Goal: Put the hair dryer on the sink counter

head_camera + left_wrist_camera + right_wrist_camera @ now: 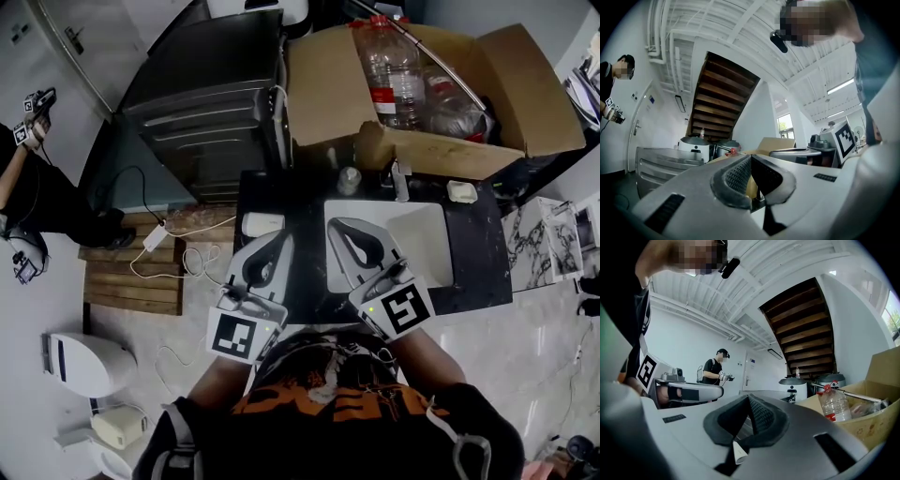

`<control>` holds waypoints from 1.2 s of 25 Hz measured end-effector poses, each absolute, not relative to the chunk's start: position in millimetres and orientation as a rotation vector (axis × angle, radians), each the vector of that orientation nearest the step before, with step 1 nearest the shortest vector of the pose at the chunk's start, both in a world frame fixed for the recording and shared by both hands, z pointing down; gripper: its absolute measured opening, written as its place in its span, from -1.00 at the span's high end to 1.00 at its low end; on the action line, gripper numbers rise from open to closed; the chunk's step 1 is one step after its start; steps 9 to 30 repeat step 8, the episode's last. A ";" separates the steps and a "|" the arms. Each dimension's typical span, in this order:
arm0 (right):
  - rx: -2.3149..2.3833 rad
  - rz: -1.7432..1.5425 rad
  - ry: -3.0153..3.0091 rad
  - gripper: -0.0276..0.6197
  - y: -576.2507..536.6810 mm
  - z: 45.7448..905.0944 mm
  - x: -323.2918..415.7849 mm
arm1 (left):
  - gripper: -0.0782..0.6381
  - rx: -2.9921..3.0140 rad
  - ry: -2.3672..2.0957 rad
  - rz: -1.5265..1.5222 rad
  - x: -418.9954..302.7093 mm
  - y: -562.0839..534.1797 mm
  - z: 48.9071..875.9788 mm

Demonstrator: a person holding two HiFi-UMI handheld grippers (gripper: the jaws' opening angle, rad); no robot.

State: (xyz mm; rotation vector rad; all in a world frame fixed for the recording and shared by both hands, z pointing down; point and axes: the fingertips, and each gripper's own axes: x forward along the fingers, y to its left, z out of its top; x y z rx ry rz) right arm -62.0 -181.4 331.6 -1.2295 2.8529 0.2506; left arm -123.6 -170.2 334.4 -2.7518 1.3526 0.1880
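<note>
A black sink counter (473,267) with a white basin (427,239) lies just in front of me. On its left end rests a white rounded object (262,224); I cannot tell whether it is the hair dryer. My left gripper (279,242) hovers over the counter's left part, close to my body, its jaws shut with nothing between them (751,161). Over the basin's near left edge my right gripper (343,230) is also shut and empty (749,401). Both gripper views look out level across the room and show no hair dryer.
A cardboard box (328,89) with plastic bottles (389,70) stands behind the counter. A dark metal cabinet (211,103) is at the back left. A faucet (401,178), a small cup (349,180) and a soap dish (461,191) line the basin's back. Wooden pallet (131,277), power strip (155,236) and cable lie left; another person (37,187) stands there.
</note>
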 end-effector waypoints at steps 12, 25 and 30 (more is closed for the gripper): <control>-1.231 0.248 2.861 0.88 -185.8 332.0 -56.6 | 0.72 -2.747 1.350 0.172 -116.7 -172.8 336.3; -1.231 0.248 2.861 0.88 -185.8 332.0 -56.6 | 0.72 -2.747 1.350 0.172 -116.7 -172.8 336.3; -1.231 0.248 2.861 0.88 -185.8 332.0 -56.6 | 0.72 -2.747 1.350 0.172 -116.7 -172.8 336.3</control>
